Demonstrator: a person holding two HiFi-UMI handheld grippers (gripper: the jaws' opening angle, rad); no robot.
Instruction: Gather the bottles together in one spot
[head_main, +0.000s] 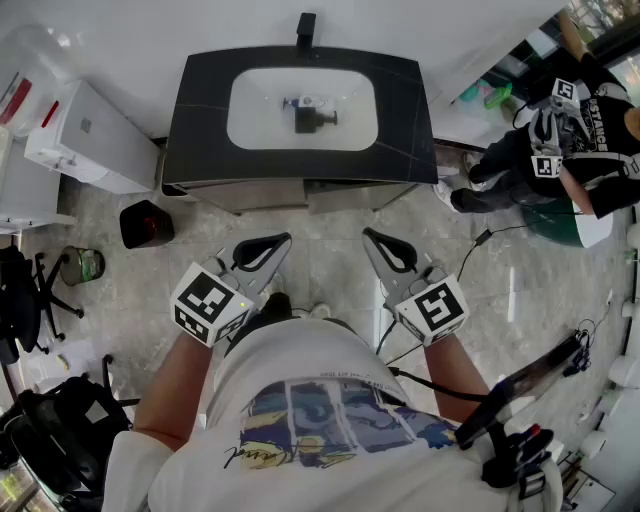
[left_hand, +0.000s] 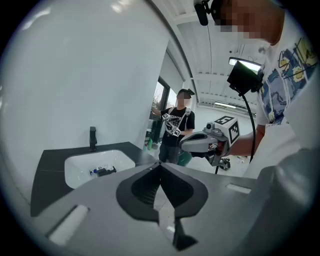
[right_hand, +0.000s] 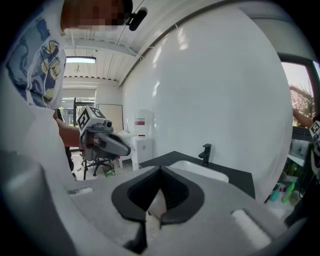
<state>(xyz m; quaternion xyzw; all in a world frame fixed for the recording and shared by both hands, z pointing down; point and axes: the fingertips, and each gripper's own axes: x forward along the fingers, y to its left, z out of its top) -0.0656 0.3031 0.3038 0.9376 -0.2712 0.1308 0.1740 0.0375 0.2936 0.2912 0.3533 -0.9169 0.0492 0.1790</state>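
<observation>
Pale tiled floor (head_main: 330, 260), white wall. Dark counter (head_main: 200, 120) w/ white sink basin (head_main: 255, 125) sits top centre of head view, black tap (head_main: 306, 28) behind it. Task items: small bottle-like pieces (head_main: 305, 110) lie in the basin, one clear w/ blue, one dark; too small to count. Green bottles (head_main: 488, 96) stand on a ledge at upper right, well apart from the basin, so prob. nothing gathered yet.

Left gripper (head_main: 285, 239) & right gripper (head_main: 369, 233) are held side by side at lower centre, over floor, short of the counter, both tipped a bit downward toward the basin. Jaws of each are pressed together w/ nothing between; own views confirm. Reads as a ready posture: closed & empty because no reach has begun. Jaws must open before any pick.

View diffs: head view gives layout + basin contents from above, not item height. Left gripper view shows basin items low & side-on, plus a second person (left_hand: 175, 129) by the window. Right gripper view loses basin contents behind the rim, but catches the green bottles at its lower right edge + a white cabinet (right_hand: 144, 147) at centre left.
</observation>
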